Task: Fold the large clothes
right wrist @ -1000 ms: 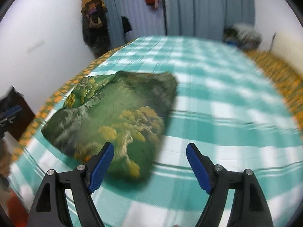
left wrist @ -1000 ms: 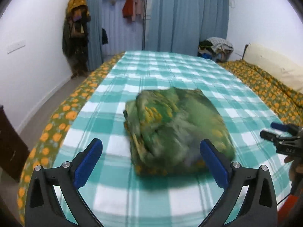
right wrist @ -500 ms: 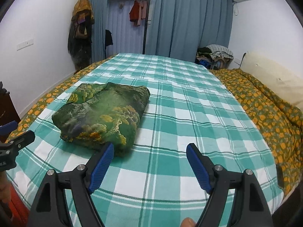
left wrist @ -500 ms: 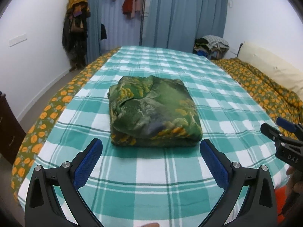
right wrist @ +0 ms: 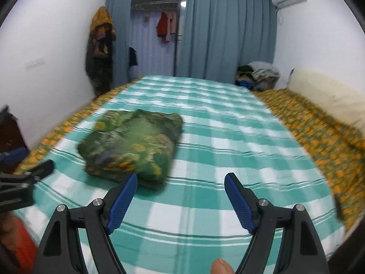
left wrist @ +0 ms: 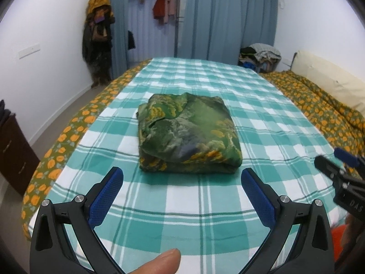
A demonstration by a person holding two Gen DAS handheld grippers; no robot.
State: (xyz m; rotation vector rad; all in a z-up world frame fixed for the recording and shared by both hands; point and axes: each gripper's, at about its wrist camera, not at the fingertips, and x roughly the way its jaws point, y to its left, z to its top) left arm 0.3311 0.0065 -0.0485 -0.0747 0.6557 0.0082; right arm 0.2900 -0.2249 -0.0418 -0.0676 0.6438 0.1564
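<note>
Both grippers are hanging over the near end of a bed, jaws spread wide and holding nothing. I am holding the left gripper (left wrist: 182,183) so that it is pointing straight at the bundle (left wrist: 188,137), a green garment with yellow patches, folded into a thick square. It is lying flat on the sheet (left wrist: 205,84), a teal-and-white check, just beyond the blue pads and clear of them. My right gripper (right wrist: 180,188) is sitting off to the bundle's right, its left pad (right wrist: 123,199) overlapping the bundle's near corner in that view, though apart from it. An orange-flowered quilt (left wrist: 319,105) is running along the sheet's edges. A fingertip (left wrist: 163,262) is showing at the bottom.
</note>
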